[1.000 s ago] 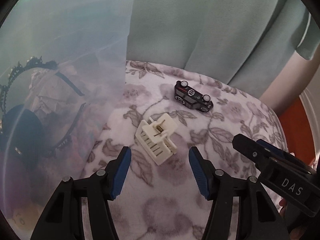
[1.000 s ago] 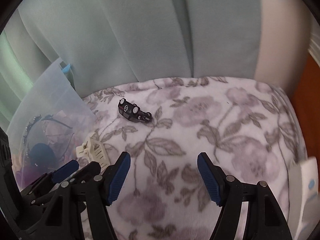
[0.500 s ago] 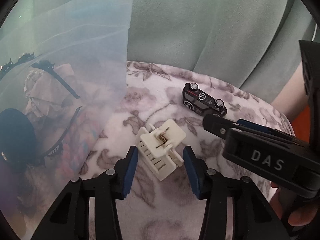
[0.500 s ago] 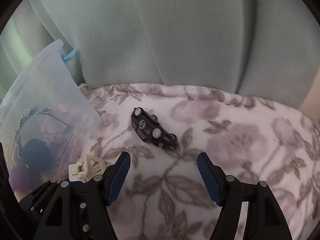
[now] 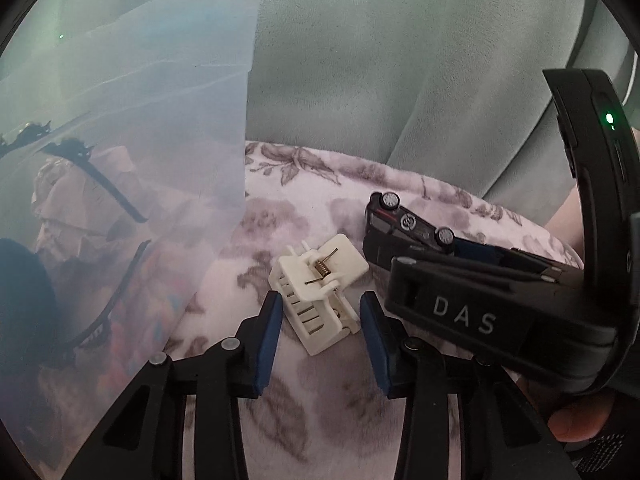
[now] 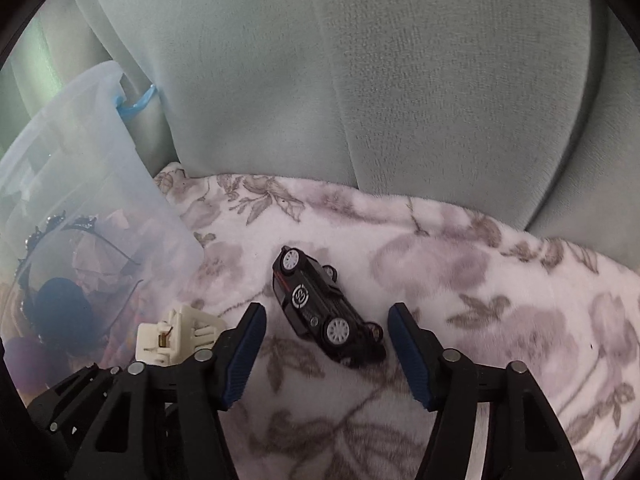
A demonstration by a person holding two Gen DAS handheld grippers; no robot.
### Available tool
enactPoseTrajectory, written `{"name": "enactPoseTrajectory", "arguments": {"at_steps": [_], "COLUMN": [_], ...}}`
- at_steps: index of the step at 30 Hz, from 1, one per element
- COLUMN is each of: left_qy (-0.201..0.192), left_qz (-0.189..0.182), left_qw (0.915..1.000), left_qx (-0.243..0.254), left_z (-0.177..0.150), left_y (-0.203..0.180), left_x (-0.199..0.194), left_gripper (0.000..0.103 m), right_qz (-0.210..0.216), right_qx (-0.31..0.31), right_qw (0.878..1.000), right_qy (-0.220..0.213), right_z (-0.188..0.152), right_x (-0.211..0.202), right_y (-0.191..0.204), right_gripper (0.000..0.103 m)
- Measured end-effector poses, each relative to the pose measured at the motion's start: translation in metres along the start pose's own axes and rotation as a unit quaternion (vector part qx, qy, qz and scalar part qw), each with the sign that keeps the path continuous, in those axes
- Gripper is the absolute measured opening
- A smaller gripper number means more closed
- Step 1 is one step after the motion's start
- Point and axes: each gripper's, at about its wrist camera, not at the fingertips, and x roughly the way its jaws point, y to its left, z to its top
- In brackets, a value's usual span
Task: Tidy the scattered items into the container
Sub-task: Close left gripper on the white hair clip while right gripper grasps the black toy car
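Note:
A white hair clip (image 5: 316, 296) lies on the floral blanket between the blue pads of my left gripper (image 5: 320, 304). Its jaws are closing and stand close to the clip's sides, without a visible squeeze. A black toy car (image 6: 320, 308) lies on its side, wheels showing, between the pads of my right gripper (image 6: 326, 320). These jaws are closing too, with gaps left on both sides of the car. The translucent plastic container (image 5: 160, 120) stands just left of the clip. In the right wrist view the clip (image 6: 172, 334) shows beside the container (image 6: 100, 160).
The container holds a black headband (image 5: 100, 184), a dark round thing (image 6: 60, 312) and crumpled pale items. The floral blanket (image 6: 480, 280) covers a seat backed by green cushions (image 6: 360, 80). The right gripper's black body crowds the right of the left wrist view, over the car (image 5: 404, 220).
My left gripper has come forward around the clip and its jaws have narrowed. My right gripper swung left, came in over the car, and its jaws narrowed a little.

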Motion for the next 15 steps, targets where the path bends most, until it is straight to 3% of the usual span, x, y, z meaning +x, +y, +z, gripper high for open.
{"name": "enactPoseTrajectory", "arguments": {"at_steps": [6, 8, 15], "left_qy": [0.004, 0.009, 0.017], "left_qz": [-0.002, -0.004, -0.003], "left_qw": [1.0, 0.9999, 0.9997], "left_qx": [-0.009, -0.013, -0.015], "left_z": [0.006, 0.007, 0.009], "left_y": [0.002, 0.004, 0.005], "left_x": [0.007, 0.01, 0.013], "left_gripper": [0.042, 0.042, 0.042], "right_qz": [0.001, 0.001, 0.004], "right_qx": [0.005, 0.008, 0.029], "right_qw": [1.0, 1.0, 1.0], "right_qy": [-0.005, -0.006, -0.009], "right_z": [0.003, 0.003, 0.0], "right_x": [0.003, 0.002, -0.003], "right_y": [0.0, 0.0, -0.001], "right_gripper": [0.049, 0.038, 0.038]}}
